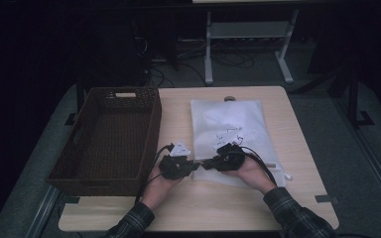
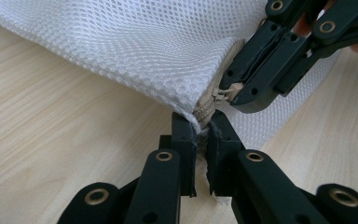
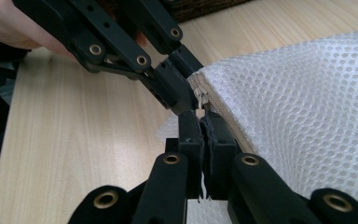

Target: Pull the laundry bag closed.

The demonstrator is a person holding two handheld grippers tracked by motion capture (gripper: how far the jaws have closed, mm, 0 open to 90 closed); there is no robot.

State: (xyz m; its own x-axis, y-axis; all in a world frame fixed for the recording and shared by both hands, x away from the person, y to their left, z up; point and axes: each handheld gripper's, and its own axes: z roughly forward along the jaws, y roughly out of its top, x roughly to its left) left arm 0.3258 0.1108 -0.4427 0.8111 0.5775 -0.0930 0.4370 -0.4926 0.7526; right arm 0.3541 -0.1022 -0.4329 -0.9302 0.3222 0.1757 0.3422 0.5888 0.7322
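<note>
Pale wooden table [image 1: 297, 144] on grey floor [image 1: 337, 119], dark room beyond

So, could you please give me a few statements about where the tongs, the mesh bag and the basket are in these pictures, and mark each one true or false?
1. The left tongs are shut on a corner of the white mesh bag at the end of its zipper. True.
2. The right tongs hang open above the table. False: they are shut on the zipper pull at that same corner.
3. The mesh bag lies inside the brown wicker basket. False: it lies on the wooden table, to the right of the basket.
4. Both tongs meet at the bag's near left corner in the high view. True.
5. The zipper tape is beige. True.
</note>
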